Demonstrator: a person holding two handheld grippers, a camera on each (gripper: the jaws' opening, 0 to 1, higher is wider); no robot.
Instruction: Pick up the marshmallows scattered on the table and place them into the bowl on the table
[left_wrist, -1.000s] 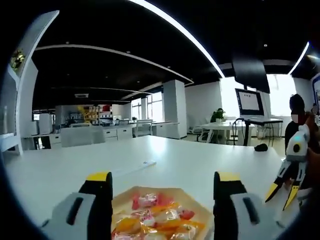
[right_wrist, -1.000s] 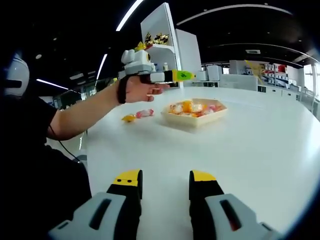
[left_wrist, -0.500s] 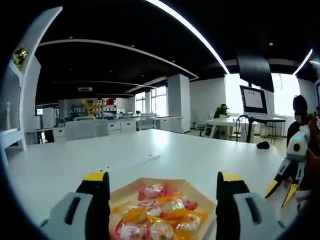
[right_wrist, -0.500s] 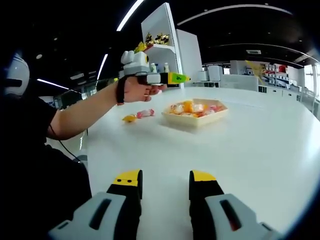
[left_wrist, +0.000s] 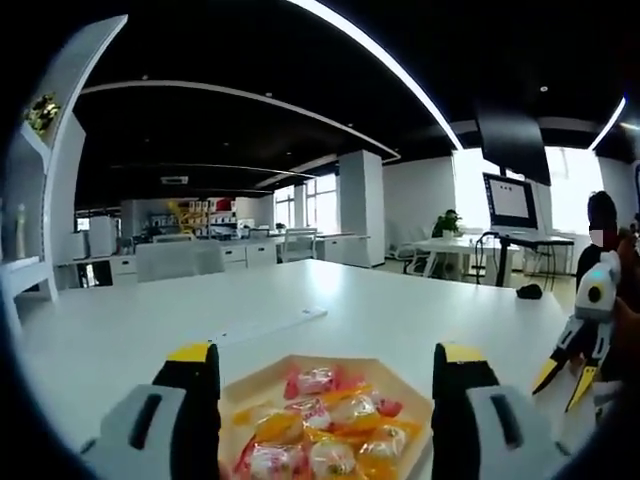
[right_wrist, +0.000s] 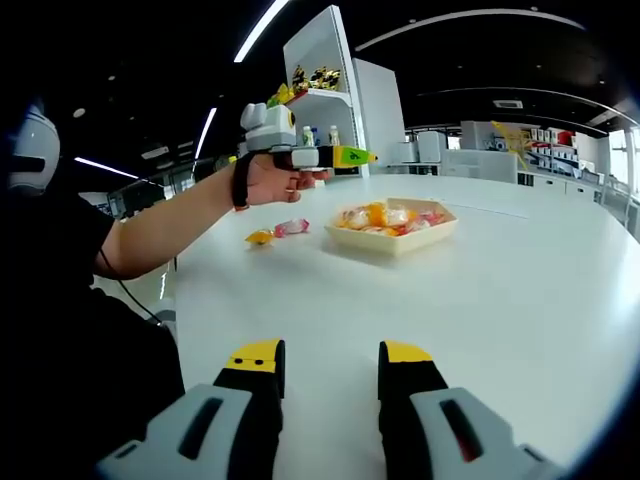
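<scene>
A tan, angular bowl (left_wrist: 300, 364) holding several wrapped marshmallows (left_wrist: 320, 440) lies just ahead of and below my left gripper (left_wrist: 326, 355), which is open with nothing between its jaws. In the right gripper view the bowl (right_wrist: 392, 242) stands mid-table. A yellow marshmallow (right_wrist: 260, 237) and a pink one (right_wrist: 293, 227) lie loose on the table to its left. A hand holds the left gripper (right_wrist: 360, 156) in the air above them, pointing toward the bowl. My right gripper (right_wrist: 327, 355) hovers low over bare white table, open and holding nothing. It also appears at the far right as the right gripper (left_wrist: 560, 392).
A white strip (left_wrist: 270, 325) lies on the table beyond the bowl, and a small black object (left_wrist: 528, 291) sits near the far right edge. The person's forearm (right_wrist: 170, 225) reaches in from the left. A tall white shelf (right_wrist: 320, 90) stands behind the table.
The left gripper has drawn back and tipped slightly, so more of the bowl shows between its jaws. The right gripper has stayed still.
</scene>
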